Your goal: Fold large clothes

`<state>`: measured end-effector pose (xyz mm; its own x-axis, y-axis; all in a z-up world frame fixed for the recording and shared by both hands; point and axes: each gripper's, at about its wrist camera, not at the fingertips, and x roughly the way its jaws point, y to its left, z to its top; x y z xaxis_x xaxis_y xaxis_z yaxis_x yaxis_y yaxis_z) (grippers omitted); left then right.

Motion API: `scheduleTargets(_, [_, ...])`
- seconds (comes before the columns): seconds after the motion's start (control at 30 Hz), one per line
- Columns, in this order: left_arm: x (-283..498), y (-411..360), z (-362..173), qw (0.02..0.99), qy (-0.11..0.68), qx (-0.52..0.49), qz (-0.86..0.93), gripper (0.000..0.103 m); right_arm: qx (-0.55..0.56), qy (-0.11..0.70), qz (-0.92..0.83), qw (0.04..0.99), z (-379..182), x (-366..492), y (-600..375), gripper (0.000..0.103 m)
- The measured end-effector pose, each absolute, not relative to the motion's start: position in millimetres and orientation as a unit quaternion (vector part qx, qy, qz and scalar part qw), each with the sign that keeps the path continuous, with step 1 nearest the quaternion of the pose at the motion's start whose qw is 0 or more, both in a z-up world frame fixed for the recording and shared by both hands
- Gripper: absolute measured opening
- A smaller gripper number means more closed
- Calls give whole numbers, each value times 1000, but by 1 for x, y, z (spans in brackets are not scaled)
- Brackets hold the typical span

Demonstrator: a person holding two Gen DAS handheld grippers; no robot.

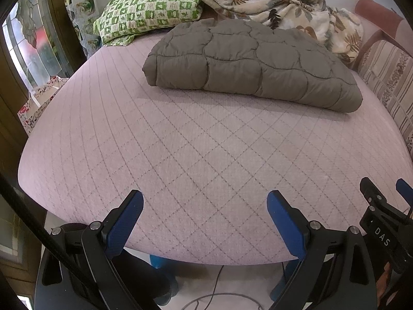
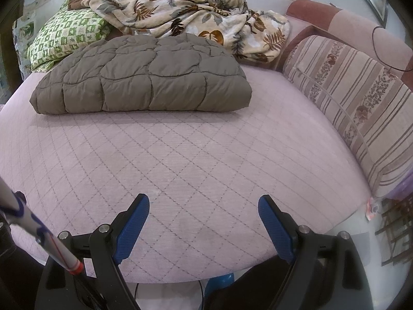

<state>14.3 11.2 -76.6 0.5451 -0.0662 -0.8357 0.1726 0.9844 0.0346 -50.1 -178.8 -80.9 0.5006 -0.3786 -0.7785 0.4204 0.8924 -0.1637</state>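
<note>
A grey-brown quilted garment (image 1: 247,62) lies folded into a thick rectangle at the far side of the pink quilted bed (image 1: 193,160). It also shows in the right wrist view (image 2: 147,77) on the bed (image 2: 196,155). My left gripper (image 1: 205,201) is open and empty, held over the bed's near edge, well short of the garment. My right gripper (image 2: 204,205) is open and empty, also over the near edge. Its fingers (image 1: 371,193) show at the lower right of the left wrist view.
A green checked pillow (image 1: 149,13) and a crumpled leaf-print blanket (image 1: 278,0) lie behind the garment. A striped bolster cushion (image 2: 361,108) runs along the bed's right side. A gift bag (image 1: 38,103) stands left of the bed. Cables lie on the floor below.
</note>
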Motion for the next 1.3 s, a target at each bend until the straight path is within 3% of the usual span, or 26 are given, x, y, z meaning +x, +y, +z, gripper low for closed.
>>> scheduleTargets(1.3, [20, 15, -85, 873, 480, 49, -67, 96, 20, 435, -220, 873, -82, -47, -170, 90])
